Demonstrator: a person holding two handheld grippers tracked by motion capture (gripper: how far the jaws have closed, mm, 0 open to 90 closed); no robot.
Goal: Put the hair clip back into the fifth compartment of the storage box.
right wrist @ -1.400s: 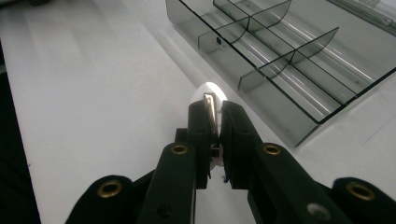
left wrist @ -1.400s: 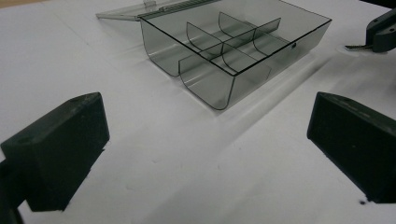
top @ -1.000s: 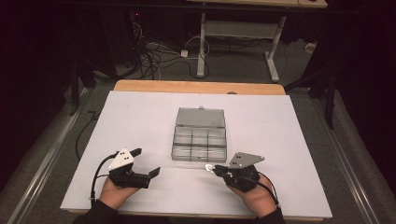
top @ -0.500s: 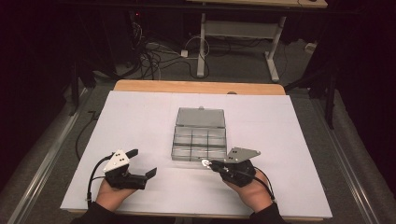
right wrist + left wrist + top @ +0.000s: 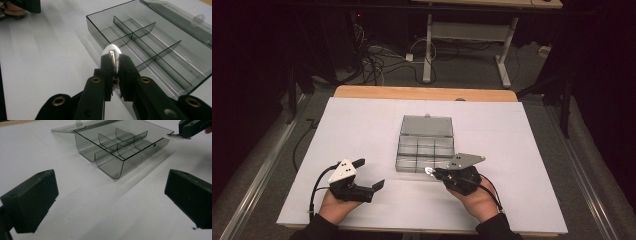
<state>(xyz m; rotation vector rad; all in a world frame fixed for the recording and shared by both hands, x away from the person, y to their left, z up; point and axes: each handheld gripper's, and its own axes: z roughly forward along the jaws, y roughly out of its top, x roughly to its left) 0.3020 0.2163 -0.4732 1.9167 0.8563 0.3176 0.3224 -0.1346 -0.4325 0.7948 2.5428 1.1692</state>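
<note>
The right gripper is clamped on a small white clip with a metal tongue, and holds it low over the near edge of the smoky clear organizer box, right beside a front compartment. The box sits mid-table on the white table cover, lid flung flat open behind it. Over on the other side, the left gripper rests with jaws spread wide, nothing between them, well apart from the box.

A lab: white-covered table, tangled floor cables, and a metal-legged bench behind.
</note>
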